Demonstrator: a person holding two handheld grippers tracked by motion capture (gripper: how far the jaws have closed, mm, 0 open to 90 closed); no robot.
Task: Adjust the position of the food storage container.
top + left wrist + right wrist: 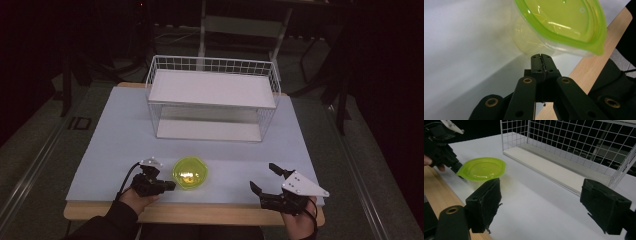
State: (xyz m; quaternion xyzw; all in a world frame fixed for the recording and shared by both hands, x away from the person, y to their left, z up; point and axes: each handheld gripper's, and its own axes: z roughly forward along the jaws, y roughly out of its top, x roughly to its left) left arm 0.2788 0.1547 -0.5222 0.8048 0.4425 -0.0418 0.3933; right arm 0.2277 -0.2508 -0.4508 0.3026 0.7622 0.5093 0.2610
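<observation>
My right gripper (266, 181) hovers over the surface's (120, 135) near edge, fingers spread wide on nothing. My left gripper (171, 185), fingers closed empty, tips just beside the green-lidded tub (190, 173), before the wire rack (212, 97). No legible writing.

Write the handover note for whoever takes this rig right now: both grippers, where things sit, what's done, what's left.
Left gripper: fingers shut with nothing between them, tips just beside the green-lidded container, below its rim; whether they touch cannot be told.
Right gripper: open, holds nothing, near the table's front edge.
Container: upright on the white tabletop, lid on, in front of the white wire shelf rack.
Done: nothing gripped so far.
Left: probably open the left fingers, grasp the container and move it, perhaps to the rack.
</observation>
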